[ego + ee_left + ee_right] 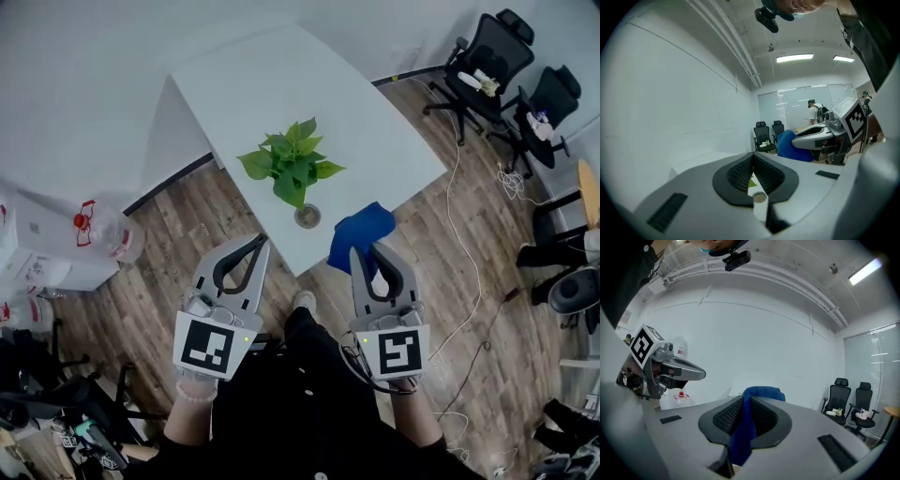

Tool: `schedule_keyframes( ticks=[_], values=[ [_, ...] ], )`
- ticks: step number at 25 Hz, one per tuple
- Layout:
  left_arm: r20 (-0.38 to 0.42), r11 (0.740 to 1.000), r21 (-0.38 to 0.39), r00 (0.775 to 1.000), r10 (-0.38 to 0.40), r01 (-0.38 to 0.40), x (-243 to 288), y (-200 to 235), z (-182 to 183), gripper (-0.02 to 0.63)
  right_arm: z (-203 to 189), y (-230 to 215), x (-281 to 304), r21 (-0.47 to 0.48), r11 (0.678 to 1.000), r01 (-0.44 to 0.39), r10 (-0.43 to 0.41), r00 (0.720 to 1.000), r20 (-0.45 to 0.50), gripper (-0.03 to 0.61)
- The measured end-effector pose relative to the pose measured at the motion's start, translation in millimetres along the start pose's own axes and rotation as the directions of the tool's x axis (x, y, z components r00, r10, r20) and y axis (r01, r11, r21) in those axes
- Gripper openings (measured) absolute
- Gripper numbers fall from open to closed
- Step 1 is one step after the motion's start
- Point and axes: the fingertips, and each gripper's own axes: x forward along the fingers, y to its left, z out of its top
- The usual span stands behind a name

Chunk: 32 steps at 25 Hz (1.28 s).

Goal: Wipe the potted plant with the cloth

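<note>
Soft, limp cloth (371,223) is pinched in the right gripper (366,251) fingers; left gripper (260,244) fingers are pressed together, empty. The potted plant (292,167), judged light and fragile-leaved, is seen on the desk (281,84), best steadied at its pot.

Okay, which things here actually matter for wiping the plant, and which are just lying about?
For the job:
- potted plant
- blue cloth, clamped in the right gripper
- left gripper, shut and empty
- white table under the plant

Lying about:
- black office chairs by the wall
- clear water jug on the floor
</note>
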Motion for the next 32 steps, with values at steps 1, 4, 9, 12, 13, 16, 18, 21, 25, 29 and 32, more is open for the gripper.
schedule_keyframes(
  ticks=[1, 4, 9, 12, 13, 16, 18, 21, 25, 29, 32],
  values=[
    [-0.003, 1.000, -0.002, 1.000, 0.012, -0.012, 9, 4, 1, 0.014, -1, -9, 8, -0.001, 1.000, -0.008, 0.008, 1.000, -0.003, 0.075],
    [-0.016, 0.999, -0.001, 0.999, 0.045, -0.045, 35, 16, 1, 0.015, -5, -32, 32, -0.001, 0.999, -0.032, 0.032, 0.999, -0.008, 0.075],
    [-0.036, 0.996, -0.007, 0.995, 0.092, -0.092, 73, 34, 4, 0.015, -9, -62, 67, -0.016, 0.997, -0.077, 0.076, 0.997, -0.018, 0.075],
    [-0.041, 0.993, -0.005, 0.992, 0.120, -0.121, 88, 44, 5, 0.015, -9, -72, 82, -0.019, 0.995, -0.098, 0.098, 0.995, -0.015, 0.075],
    [-0.045, 0.991, -0.003, 0.990, 0.132, -0.132, 91, 46, 6, 0.015, -9, -75, 84, -0.019, 0.995, -0.103, 0.103, 0.995, -0.017, 0.075],
    [-0.053, 0.987, 0.004, 0.985, 0.163, -0.163, 100, 54, 8, 0.015, -11, -84, 94, -0.019, 0.993, -0.113, 0.113, 0.993, -0.020, 0.075],
    [-0.055, 0.985, -0.001, 0.983, 0.172, -0.173, 105, 59, 8, 0.015, -13, -88, 100, -0.023, 0.992, -0.121, 0.121, 0.992, -0.020, 0.075],
    [-0.067, 0.982, -0.014, 0.981, 0.185, -0.186, 108, 67, 4, 0.015, -13, -90, 108, -0.023, 0.991, -0.128, 0.128, 0.992, -0.020, 0.075],
    [-0.090, 0.981, -0.019, 0.978, 0.188, -0.191, 112, 78, -3, 0.017, -14, -96, 116, -0.015, 0.993, -0.120, 0.120, 0.992, -0.026, 0.075],
    [-0.107, 0.990, 0.014, 0.984, 0.141, -0.140, 119, 89, -20, 0.108, -16, -104, 130, -0.014, 0.995, -0.099, 0.099, 0.995, -0.034, 0.075],
    [-0.140, 0.995, 0.039, 0.985, 0.100, -0.095, 124, 93, -38, 0.185, -18, -110, 140, -0.034, 0.995, -0.094, 0.093, 0.995, -0.042, 0.075]
  ],
)
